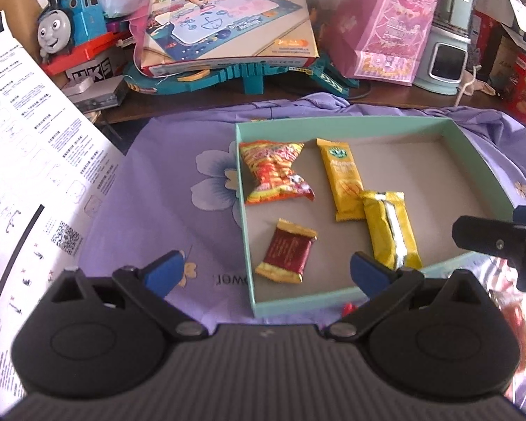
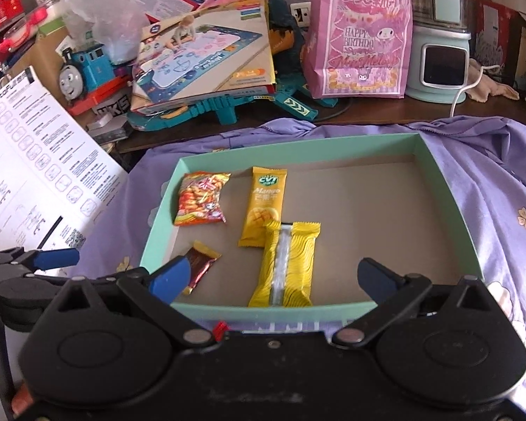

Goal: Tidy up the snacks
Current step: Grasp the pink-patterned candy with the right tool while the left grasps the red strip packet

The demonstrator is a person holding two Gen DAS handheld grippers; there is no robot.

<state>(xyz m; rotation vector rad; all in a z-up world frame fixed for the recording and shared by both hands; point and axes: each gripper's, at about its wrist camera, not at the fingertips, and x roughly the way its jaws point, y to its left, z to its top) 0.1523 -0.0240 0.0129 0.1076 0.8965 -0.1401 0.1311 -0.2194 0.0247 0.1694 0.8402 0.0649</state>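
Observation:
A shallow mint-green box (image 1: 333,123) (image 2: 291,148) lies on a purple flowered cloth. Inside it lie an orange snack bag (image 1: 275,172) (image 2: 201,198), a yellow mango bar (image 1: 343,179) (image 2: 263,207), a yellow wafer pack (image 1: 391,233) (image 2: 287,263) overlapping the bar's near end, and a small dark red candy (image 1: 285,251) (image 2: 201,265). My left gripper (image 1: 266,273) is open and empty above the box's near left corner. My right gripper (image 2: 275,277) is open and empty over the box's near edge, astride the wafer pack.
A white instruction sheet (image 1: 28,161) (image 2: 35,175) leans at the left. Behind the cloth stand a blue toy train (image 1: 70,24) (image 2: 86,68), a drawing-mat box (image 1: 228,21) (image 2: 207,59), a pink gift bag (image 1: 389,24) (image 2: 361,35) and a pale blender (image 1: 452,35) (image 2: 442,42).

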